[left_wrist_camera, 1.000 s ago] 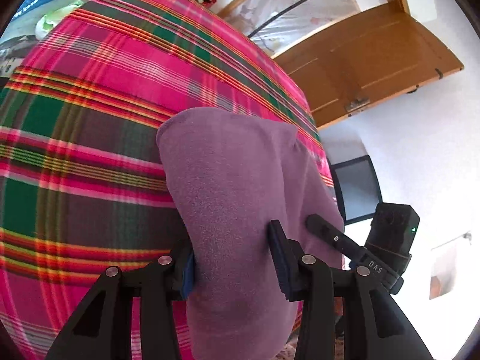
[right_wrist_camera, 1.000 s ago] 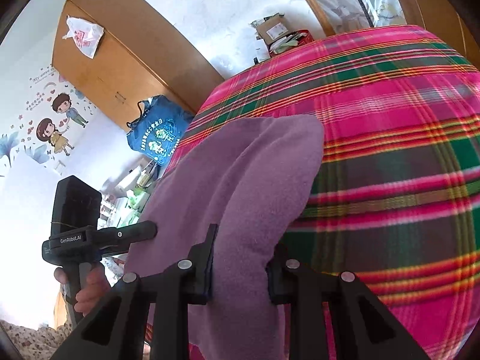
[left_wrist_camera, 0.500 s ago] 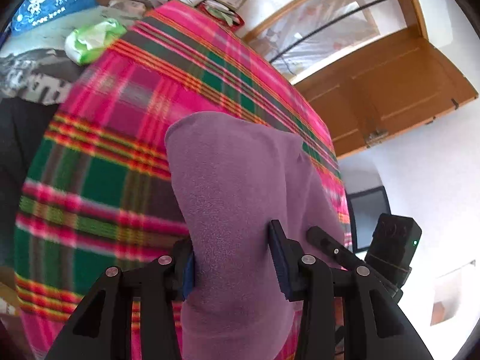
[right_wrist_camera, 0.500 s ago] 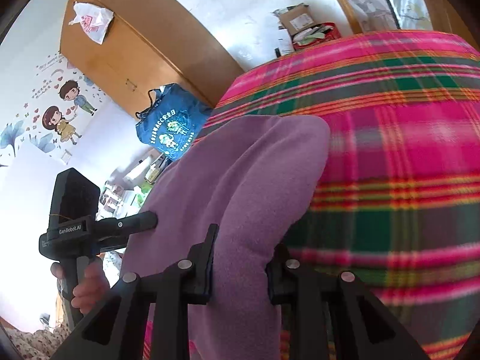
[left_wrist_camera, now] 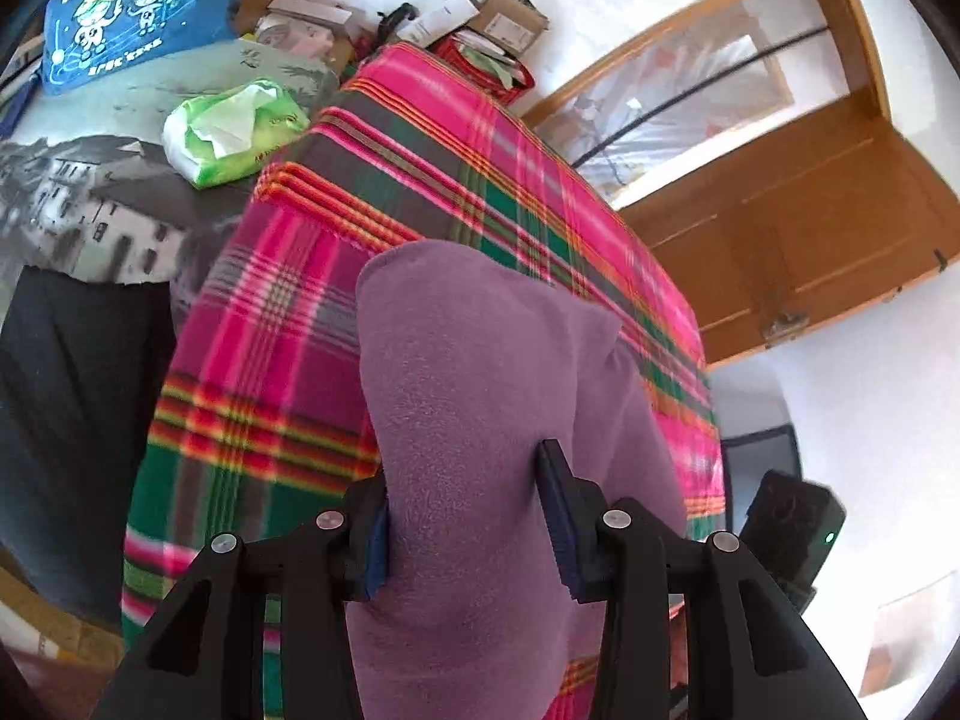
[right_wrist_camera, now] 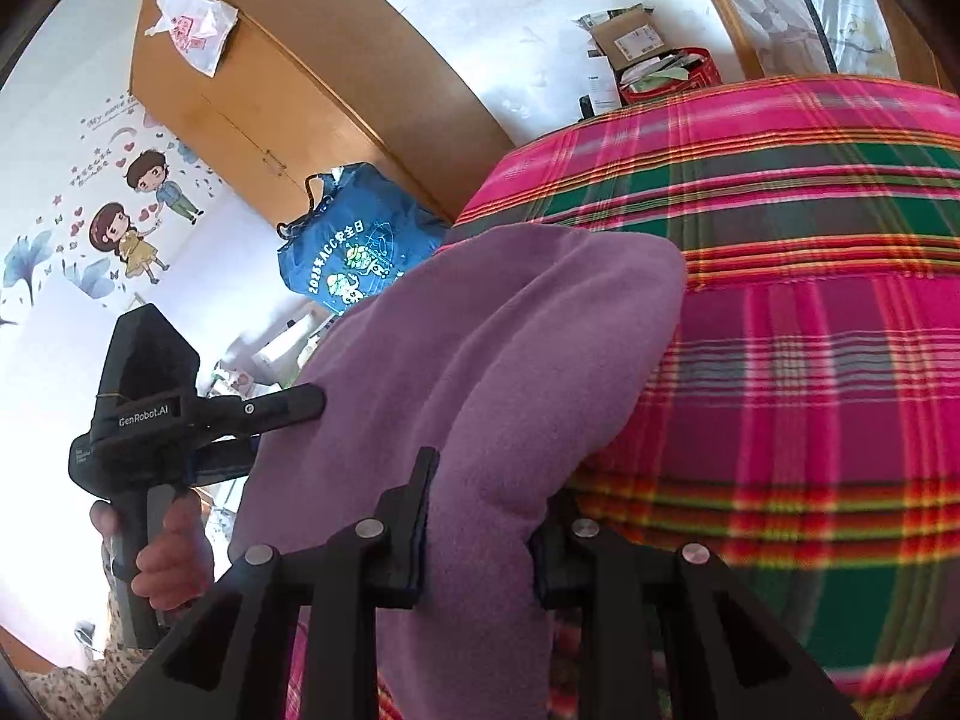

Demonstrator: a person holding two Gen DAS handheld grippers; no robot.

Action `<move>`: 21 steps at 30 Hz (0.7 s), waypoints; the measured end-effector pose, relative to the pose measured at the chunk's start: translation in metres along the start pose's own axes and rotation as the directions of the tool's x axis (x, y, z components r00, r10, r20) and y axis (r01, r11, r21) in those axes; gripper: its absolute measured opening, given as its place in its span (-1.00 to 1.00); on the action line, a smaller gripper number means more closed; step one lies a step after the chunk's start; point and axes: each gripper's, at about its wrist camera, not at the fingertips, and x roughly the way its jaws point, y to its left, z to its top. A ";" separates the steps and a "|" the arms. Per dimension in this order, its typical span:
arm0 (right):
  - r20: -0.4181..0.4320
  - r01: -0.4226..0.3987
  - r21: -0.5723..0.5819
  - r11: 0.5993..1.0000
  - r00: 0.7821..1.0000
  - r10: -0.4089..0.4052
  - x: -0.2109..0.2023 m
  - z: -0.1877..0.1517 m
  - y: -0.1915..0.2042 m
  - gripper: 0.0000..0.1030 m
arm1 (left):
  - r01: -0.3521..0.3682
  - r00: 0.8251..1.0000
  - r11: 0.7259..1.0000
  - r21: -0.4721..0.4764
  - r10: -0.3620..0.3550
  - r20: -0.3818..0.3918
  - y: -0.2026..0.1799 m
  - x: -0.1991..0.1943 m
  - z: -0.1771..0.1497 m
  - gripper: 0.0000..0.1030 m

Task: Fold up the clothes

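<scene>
Purple fleece garment (left_wrist_camera: 480,396) looks soft, light, kinda thick. I've got my left gripper (left_wrist_camera: 465,516) and right gripper (right_wrist_camera: 480,516) both clamped on bunched edges; I'd grab flatter corners.

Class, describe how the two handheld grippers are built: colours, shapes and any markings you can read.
Both are black plastic. The left gripper has angular fingers with silver screws and blue pads. In the right wrist view its boxy body reads "GenRobot.AI" in white. The right gripper has the same screws; a green light shows on its body.
</scene>
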 end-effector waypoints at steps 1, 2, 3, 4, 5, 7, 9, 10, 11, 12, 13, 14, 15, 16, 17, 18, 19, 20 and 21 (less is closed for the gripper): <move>0.004 -0.005 0.002 1.000 1.000 0.005 0.001 0.002 0.000 -0.50 | 0.004 1.000 1.000 -0.012 -0.004 0.004 0.002 0.000 0.004 -0.15; 0.009 -0.010 0.004 1.000 1.000 0.010 0.003 0.003 -0.001 -0.50 | 0.006 1.000 1.000 -0.023 -0.006 0.007 0.002 0.001 0.005 -0.15; 0.011 -0.011 0.002 1.000 1.000 0.011 0.004 0.005 -0.001 -0.50 | 0.004 1.000 1.000 -0.028 -0.004 0.005 0.004 0.002 0.006 -0.15; 0.010 -0.005 -0.003 1.000 1.000 0.005 0.007 0.005 0.000 -0.50 | 0.002 1.000 0.999 -0.032 -0.001 0.004 0.007 0.004 0.007 -0.15; 0.009 0.002 -0.007 1.000 1.000 -0.002 0.010 0.006 0.001 -0.49 | 0.000 1.000 0.999 -0.037 0.001 0.002 0.009 0.005 0.008 -0.15; 0.005 0.014 -0.012 1.000 1.000 -0.014 0.014 0.006 0.000 -0.49 | -0.001 1.000 0.999 -0.049 0.001 -0.003 0.014 0.007 0.009 -0.15; 0.001 0.019 -0.010 1.000 1.000 -0.019 0.017 0.006 -0.003 -0.47 | 0.005 1.000 0.998 -0.062 -0.006 -0.009 0.019 0.009 0.008 -0.15; -0.003 0.025 -0.010 1.000 1.000 -0.025 0.018 0.006 -0.005 -0.45 | 0.008 1.000 0.998 -0.066 -0.009 -0.012 0.021 0.009 0.008 -0.15; -0.008 0.032 -0.010 0.999 0.999 -0.032 0.020 0.006 -0.006 -0.43 | 0.010 1.000 0.997 -0.070 -0.011 -0.015 0.022 0.010 0.008 -0.14; -0.011 0.029 -0.004 1.000 1.000 -0.029 0.021 0.005 -0.009 -0.41 | 0.004 1.000 0.997 -0.071 -0.006 -0.018 0.023 0.010 0.007 -0.14; -0.014 0.027 0.003 1.000 1.000 -0.027 0.021 0.004 -0.012 -0.37 | -0.001 1.000 0.997 -0.072 -0.001 -0.020 0.024 0.010 0.007 -0.14; -0.018 0.030 0.011 0.999 0.999 -0.030 0.023 0.003 -0.015 -0.31 | -0.006 1.000 0.997 -0.072 0.005 -0.023 0.025 0.010 0.006 -0.14; -0.021 0.031 0.020 0.999 0.999 -0.030 0.023 0.002 -0.017 -0.29 | -0.011 1.000 0.997 -0.073 0.009 -0.025 0.026 0.011 0.005 -0.14; -0.023 0.033 0.024 0.999 0.999 -0.032 0.023 0.002 -0.019 -0.26 | -0.013 1.000 0.997 -0.074 0.011 -0.025 0.027 0.010 0.005 -0.10; -0.025 0.042 0.024 0.999 0.999 -0.041 0.023 0.001 -0.020 -0.18 | -0.014 1.000 0.997 -0.075 0.013 -0.023 0.028 0.009 0.004 -0.10; -0.027 0.051 0.023 0.998 0.998 -0.050 0.023 0.000 -0.021 -0.15 | -0.016 1.000 0.997 -0.078 0.014 -0.020 0.030 0.007 0.003 -0.10; -0.027 0.054 0.019 0.998 0.998 -0.053 0.022 0.000 -0.021 -0.12 | -0.017 1.000 0.997 -0.081 0.016 -0.017 0.031 0.005 0.002 -0.10; -0.027 0.057 0.016 0.998 0.998 -0.057 0.021 -0.001 -0.021 -0.11 | -0.019 1.000 0.997 -0.081 0.018 -0.013 0.033 0.004 0.001 -0.10; -0.027 0.062 0.012 0.998 0.998 -0.062 0.020 -0.002 -0.021 -0.11 | -0.024 1.000 0.996 -0.082 0.023 -0.008 0.034 0.001 -0.001 -0.10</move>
